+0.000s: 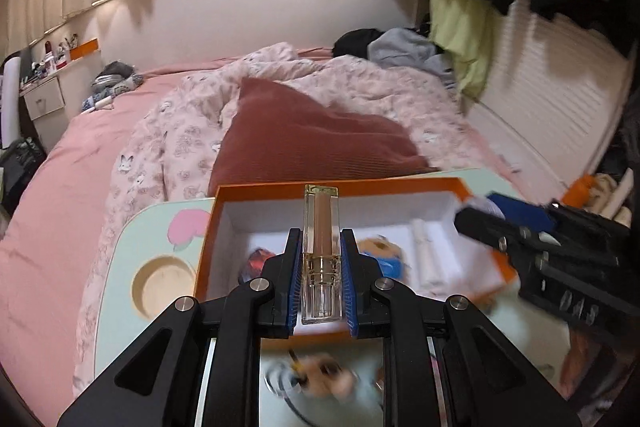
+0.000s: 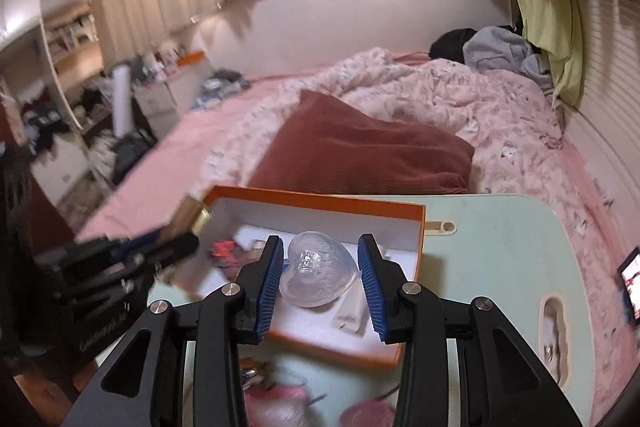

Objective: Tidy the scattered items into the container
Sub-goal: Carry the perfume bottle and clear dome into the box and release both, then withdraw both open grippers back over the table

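Blurred trinkets (image 1: pixel 316 375) below orange box (image 1: pixel 256 189)

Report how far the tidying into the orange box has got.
Done: the orange box already holds a white tube, a blue toy and a red item. In hand: the left claw grips a clear lipstick tube over the box; the right claw is open around a clear heart case, seemingly released. Left: blurred items on the tray nearest the cameras.

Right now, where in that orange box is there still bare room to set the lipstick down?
In the orange box, the white floor along the far wall is bare. The near half is crowded: red item, blue toy, white tube, clear heart case. The left gripper holds the lipstick.
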`<state>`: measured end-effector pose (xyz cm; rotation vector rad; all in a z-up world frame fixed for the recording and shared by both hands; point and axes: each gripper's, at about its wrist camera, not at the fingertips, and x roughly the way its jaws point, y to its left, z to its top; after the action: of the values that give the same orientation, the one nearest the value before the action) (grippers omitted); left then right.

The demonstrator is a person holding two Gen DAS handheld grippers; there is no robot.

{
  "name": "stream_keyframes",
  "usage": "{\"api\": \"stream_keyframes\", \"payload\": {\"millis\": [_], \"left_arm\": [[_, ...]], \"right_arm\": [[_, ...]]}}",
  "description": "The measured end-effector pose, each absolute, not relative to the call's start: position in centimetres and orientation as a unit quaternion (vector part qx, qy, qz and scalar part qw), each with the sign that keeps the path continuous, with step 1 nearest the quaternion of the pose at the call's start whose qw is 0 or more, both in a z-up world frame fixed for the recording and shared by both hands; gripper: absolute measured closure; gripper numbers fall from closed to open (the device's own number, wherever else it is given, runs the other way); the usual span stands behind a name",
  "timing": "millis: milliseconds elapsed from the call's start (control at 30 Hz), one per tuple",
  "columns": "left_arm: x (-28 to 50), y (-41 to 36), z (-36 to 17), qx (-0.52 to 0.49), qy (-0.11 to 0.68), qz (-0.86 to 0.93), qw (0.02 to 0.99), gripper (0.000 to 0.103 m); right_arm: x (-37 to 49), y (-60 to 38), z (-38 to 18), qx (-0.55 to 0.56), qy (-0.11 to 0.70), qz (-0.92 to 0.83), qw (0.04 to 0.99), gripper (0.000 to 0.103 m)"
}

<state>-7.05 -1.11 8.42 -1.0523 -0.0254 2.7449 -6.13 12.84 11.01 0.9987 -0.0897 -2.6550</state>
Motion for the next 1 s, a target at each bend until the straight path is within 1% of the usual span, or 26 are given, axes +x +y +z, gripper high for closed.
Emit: {"api": "stream_keyframes", "payload": {"millis": [100, 233, 367, 400, 433, 500, 533, 567, 600, 733, 867, 900, 1000], "left_arm": [[-8.5, -1.4, 7.4, -0.374, -0.031, 0.922, 0.101, 0.084], [-9.1, -1.4, 6.5, -0.382, -0.025, 0.919, 0.093, 0.084], [-9.7, -1.2, 5.7, -0.395, -0.026, 0.914, 0.092, 0.084], [-9.8, -1.4, 5.6, -0.396, -0.029, 0.914, 0.089, 0.082], [-9.7, -1.6, 5.7, -0.391, -0.037, 0.916, 0.086, 0.079], [-9.4, -2.2, 6.1, -0.378, -0.054, 0.92, 0.09, 0.065], [-9.1, -2.4, 6.4, -0.37, -0.06, 0.923, 0.092, 0.062], [-8.7, -2.6, 6.8, -0.361, -0.062, 0.926, 0.09, 0.054], [-8.2, -2.8, 7.2, -0.354, -0.06, 0.929, 0.087, 0.05], [-6.1, -3.4, 8.8, -0.336, -0.054, 0.936, 0.091, 0.045], [-2.9, -3.4, 9.5, -0.346, -0.051, 0.931, 0.102, 0.028], [-1.9, -3.4, 9.2, -0.357, -0.046, 0.928, 0.098, 0.026], [0.4, -2.7, 7.7, -0.396, -0.033, 0.913, 0.098, 0.026]], "right_arm": [[-7.4, 12.6, 9.2, 0.369, -0.029, -0.918, 0.141, 0.066], [-8.7, 13.0, 7.3, 0.386, -0.038, -0.913, 0.128, 0.066], [-9.2, 12.9, 7.0, 0.385, -0.029, -0.914, 0.126, 0.065], [-9.2, 12.9, 7.0, 0.384, -0.033, -0.913, 0.13, 0.065], [-9.3, 13.0, 7.1, 0.382, -0.041, -0.914, 0.134, 0.065], [-9.1, 13.4, 7.4, 0.375, -0.06, -0.915, 0.137, 0.055], [-8.8, 13.6, 7.6, 0.367, -0.069, -0.917, 0.139, 0.048], [-8.4, 14.0, 8.0, 0.355, -0.077, -0.921, 0.139, 0.046], [-8.1, 14.2, 8.3, 0.347, -0.083, -0.924, 0.139, 0.046], [-6.8, 15.5, 9.6, 0.336, -0.114, -0.923, 0.149, 0.046], [-4.3, 16.4, 10.5, 0.339, -0.13, -0.917, 0.163, 0.046], [-3.4, 16.6, 10.5, 0.341, -0.128, -0.917, 0.165, 0.046], [-0.1, 16.1, 9.9, 0.353, -0.102, -0.915, 0.165, 0.044]]}}
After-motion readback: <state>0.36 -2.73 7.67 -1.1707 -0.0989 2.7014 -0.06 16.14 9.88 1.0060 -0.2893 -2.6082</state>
